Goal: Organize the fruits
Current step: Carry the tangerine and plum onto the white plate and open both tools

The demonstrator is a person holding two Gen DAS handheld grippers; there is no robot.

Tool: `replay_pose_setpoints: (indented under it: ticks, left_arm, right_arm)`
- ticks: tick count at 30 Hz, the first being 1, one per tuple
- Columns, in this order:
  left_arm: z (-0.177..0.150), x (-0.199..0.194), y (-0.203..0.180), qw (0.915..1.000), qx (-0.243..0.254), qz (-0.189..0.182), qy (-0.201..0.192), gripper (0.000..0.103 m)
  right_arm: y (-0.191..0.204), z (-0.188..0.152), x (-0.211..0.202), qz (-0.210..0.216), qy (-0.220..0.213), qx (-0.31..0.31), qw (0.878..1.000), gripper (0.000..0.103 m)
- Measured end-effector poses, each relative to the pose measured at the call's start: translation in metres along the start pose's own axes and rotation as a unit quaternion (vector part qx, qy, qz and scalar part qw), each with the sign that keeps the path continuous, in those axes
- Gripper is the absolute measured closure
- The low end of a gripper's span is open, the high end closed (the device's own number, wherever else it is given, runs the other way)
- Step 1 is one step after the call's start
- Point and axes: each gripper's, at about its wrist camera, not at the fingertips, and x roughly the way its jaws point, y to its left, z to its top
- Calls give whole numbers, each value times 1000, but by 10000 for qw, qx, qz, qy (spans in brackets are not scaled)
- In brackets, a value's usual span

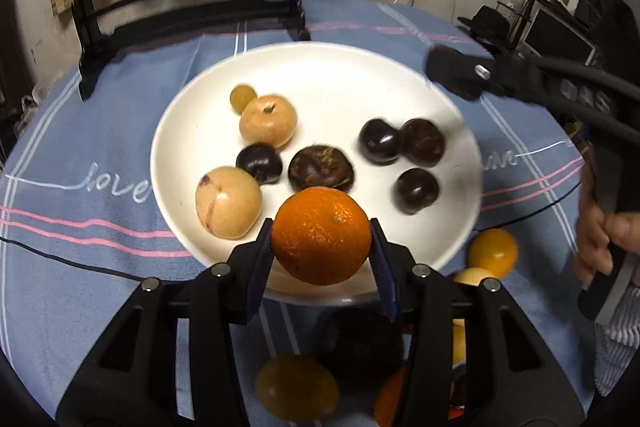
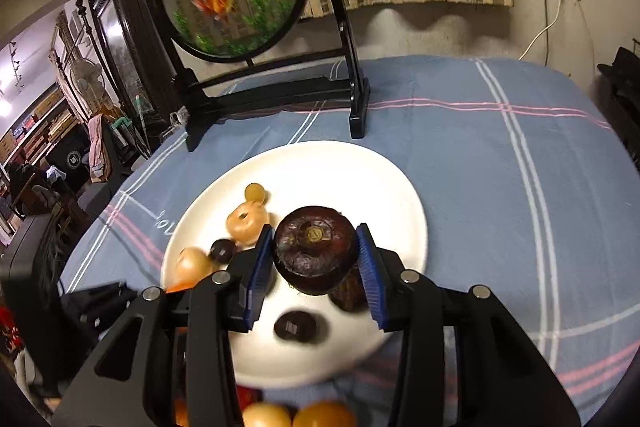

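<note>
My left claw (image 1: 321, 241) is closed on an orange (image 1: 321, 235), the two blue pads pressing its sides at the widest part, so it sits firm and cannot roll out. I hold it above the near rim of the white plate (image 1: 344, 67), which I judge is the place where the fruits are collected.

My right claw (image 2: 316, 259) grips a dark, round mangosteen (image 2: 316, 253) in the same way, from both sides, with the stem end turned up to the camera. It hangs over the middle of the plate.

On the plate there are already several fruits: two tan ones (image 1: 268, 121), a small yellowish one (image 1: 243, 98) touching the farther tan fruit, and some dark ones (image 1: 378, 141) grouped more to the right side. It seems to me that similar fruits are kept near each other, so the mangosteen probably belongs with the dark group.

More orange and yellow fruits (image 1: 493, 253) lie on the blue bench cloth (image 1: 80, 267) just beside the near rim, not yet moved. I think the task is about half done.
</note>
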Motion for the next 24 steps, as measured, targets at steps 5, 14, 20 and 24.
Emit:
replay_pose_setpoints:
  ticks: [5,14,20,24]
  left_arm:
    - [1,6,-1,10000,60,18,-17,46]
    - [2,-12,4,9993,-82,50,-370,17]
    - [1,-36,24,9963,-425,173,-724,6]
    - [-4,-47,38,9940,-713,202,-805,5]
  right_arm:
    - [-9,10,38,-76,231,26,9997,56]
    - [-15,20,28,12,-83,125,9999,24]
    - [-5,21,-9,165,-311,353,9988,5]
    - [0,8,-43,312,-402,524,9973,3]
